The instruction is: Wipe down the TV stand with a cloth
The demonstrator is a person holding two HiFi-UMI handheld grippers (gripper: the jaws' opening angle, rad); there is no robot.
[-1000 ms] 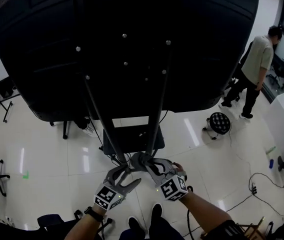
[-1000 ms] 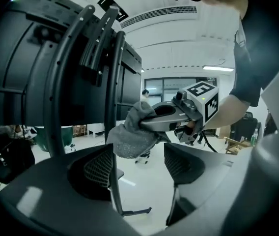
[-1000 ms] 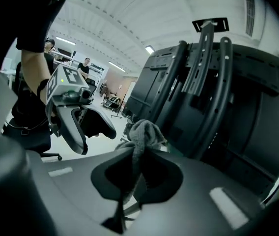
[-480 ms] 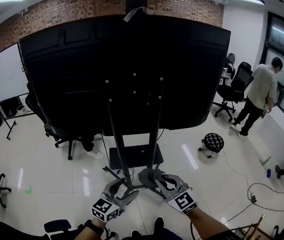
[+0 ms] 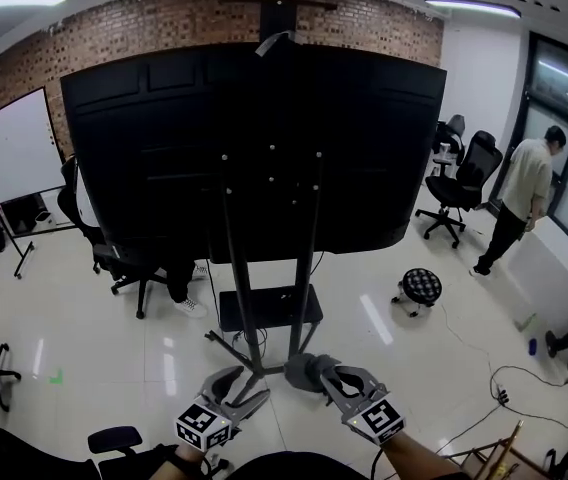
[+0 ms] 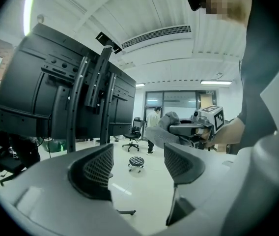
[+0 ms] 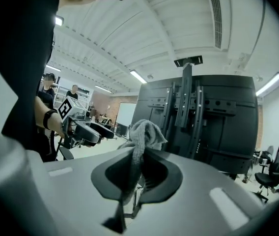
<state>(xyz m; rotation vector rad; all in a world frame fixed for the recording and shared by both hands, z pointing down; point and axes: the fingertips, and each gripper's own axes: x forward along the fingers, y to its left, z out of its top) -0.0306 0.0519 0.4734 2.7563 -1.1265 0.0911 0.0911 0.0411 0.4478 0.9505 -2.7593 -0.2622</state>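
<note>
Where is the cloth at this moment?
In the head view the grey cloth is clamped in the right hand-held gripper, low centre, just before the TV stand base and right of the open left hand-held gripper.

The TV shows only its back; its screen face is hidden. At centre left it covers a person down to the legs. The grey cloth in the right tool masks part of the TV stand base. In the right gripper view the cloth's lower end vanishes between the closed jaws.
</note>
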